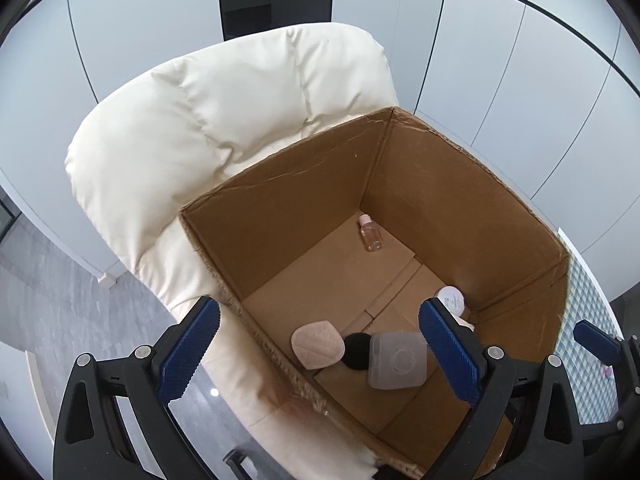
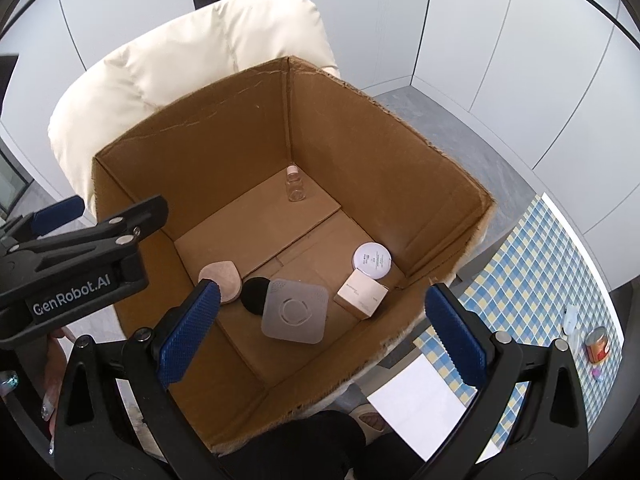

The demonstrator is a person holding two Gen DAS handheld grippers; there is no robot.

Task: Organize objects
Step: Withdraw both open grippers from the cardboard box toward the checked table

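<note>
Hovering above the open cardboard box (image 2: 400, 184), both tongs are spread wide with nothing between their blue pads. The left gripper (image 1: 320, 348) straddles the box's near-left rim, one finger outside over the cream armchair (image 1: 224, 120), the other inside; the right gripper (image 2: 324, 336) hangs over the box's near edge.

Directly beneath lie the items already gathered: a frosted square plastic case (image 2: 294, 310) tilted over a black round puff (image 2: 254, 294), which touches a beige rounded sponge (image 2: 222, 278). Just beside them, toward the right wall, a small pink carton (image 2: 362, 294) sits against a white round compact (image 2: 372, 260). A little clear bottle with a pink cap (image 2: 295, 186) stands upright in the far corner, well apart.

Resting on the chair seat likely puts the box within reach of the checked tablecloth (image 2: 532, 264), where an orange-labelled can (image 2: 597, 346) and some small bits remain, probably next to collect.
</note>
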